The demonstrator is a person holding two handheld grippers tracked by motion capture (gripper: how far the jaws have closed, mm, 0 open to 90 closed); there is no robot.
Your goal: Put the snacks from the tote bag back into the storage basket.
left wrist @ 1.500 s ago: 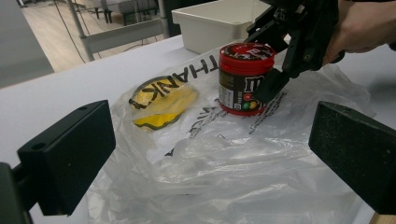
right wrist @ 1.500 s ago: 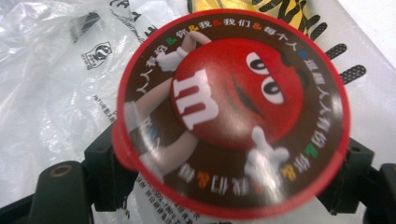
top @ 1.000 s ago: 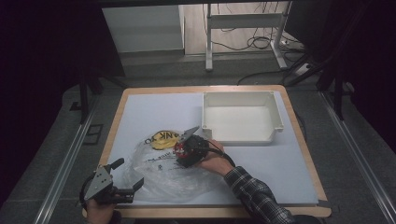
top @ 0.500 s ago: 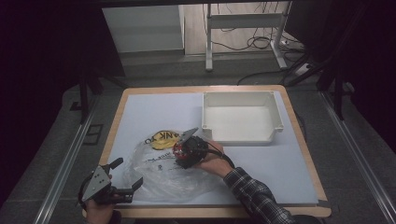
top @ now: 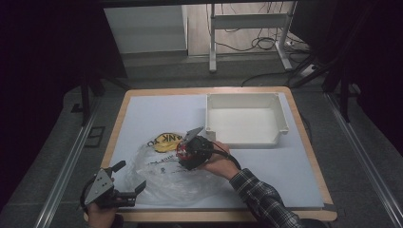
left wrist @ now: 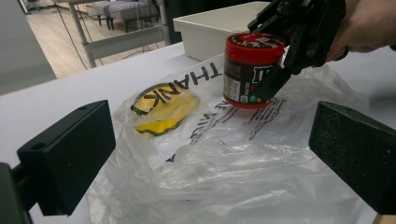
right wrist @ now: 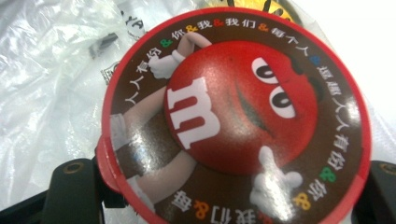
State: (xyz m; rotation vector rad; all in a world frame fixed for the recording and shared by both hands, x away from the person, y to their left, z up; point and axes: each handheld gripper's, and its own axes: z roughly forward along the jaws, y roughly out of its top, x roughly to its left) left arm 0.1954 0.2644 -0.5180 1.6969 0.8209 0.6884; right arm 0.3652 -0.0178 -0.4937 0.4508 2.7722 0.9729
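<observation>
The right tool (top: 186,151) has its jaws clamped on a red-lidded candy jar (left wrist: 250,70) (a cartoon red candy face fills the lid in the right gripper view), holding it upright with its base on a crumpled clear plastic bag (top: 171,172). The bag carries black lettering and a yellow print (left wrist: 161,109) and lies on the white worktop (top: 157,109). The left tool (top: 124,176), jaws wide apart and holding nothing, hovers at the bag's near left corner. A white tray (top: 283,114) sits beyond, to the right.
</observation>
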